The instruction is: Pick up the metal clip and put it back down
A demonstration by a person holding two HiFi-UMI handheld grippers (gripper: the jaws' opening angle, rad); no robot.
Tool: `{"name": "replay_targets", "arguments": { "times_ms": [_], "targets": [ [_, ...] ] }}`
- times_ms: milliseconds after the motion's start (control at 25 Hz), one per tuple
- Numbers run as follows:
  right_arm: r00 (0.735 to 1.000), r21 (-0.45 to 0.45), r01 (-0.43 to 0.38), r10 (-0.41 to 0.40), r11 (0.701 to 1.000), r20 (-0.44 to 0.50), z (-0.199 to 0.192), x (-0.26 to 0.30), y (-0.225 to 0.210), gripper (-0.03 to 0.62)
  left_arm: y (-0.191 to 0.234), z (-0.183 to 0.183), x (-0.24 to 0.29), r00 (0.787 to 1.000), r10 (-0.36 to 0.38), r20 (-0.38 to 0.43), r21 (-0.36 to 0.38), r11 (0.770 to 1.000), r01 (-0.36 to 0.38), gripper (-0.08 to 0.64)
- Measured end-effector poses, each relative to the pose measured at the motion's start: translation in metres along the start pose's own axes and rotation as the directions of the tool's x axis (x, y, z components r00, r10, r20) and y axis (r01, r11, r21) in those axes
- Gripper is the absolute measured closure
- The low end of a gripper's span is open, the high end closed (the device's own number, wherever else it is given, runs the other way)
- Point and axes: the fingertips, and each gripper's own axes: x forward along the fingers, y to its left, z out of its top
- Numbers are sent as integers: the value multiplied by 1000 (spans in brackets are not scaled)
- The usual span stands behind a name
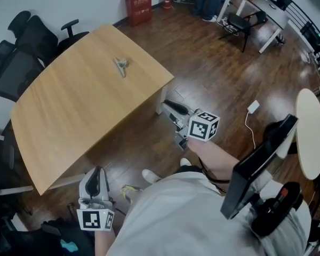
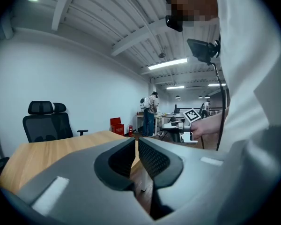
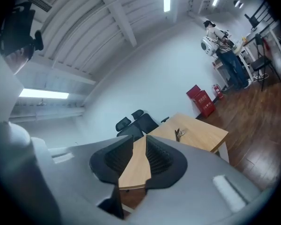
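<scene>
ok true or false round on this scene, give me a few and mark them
1. The metal clip lies on the wooden table, apart from both grippers. True.
2. The right gripper is holding the clip. False: its jaws stand apart with nothing between them, and it hangs over the floor beside the table.
3. Black office chairs stand by the table's far side. True.
4. The left gripper is over the tabletop. False: it is low, off the table's near edge, and empty.
5. The red box sits on the table. False: it stands on the floor by the wall.
</scene>
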Motion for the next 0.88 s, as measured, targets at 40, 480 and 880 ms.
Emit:
{"name": "replay_targets", "arguments": {
  "times_ms": [40, 480, 880],
  "targets": [
    [1000, -20, -16, 16, 1000, -1, 3, -9, 7, 511, -7, 1, 2, 1000, -8, 3, 1, 1000, 8, 549],
    [980, -282, -195, 171, 939, -106, 23, -163, 46, 511, -145, 34, 26, 997, -28, 78, -3, 1000, 28, 549],
    [949, -451, -301, 220, 840, -225, 20, -269, 52, 495, -256, 35, -3, 999, 1, 33, 6, 1000, -2, 549]
  ]
}}
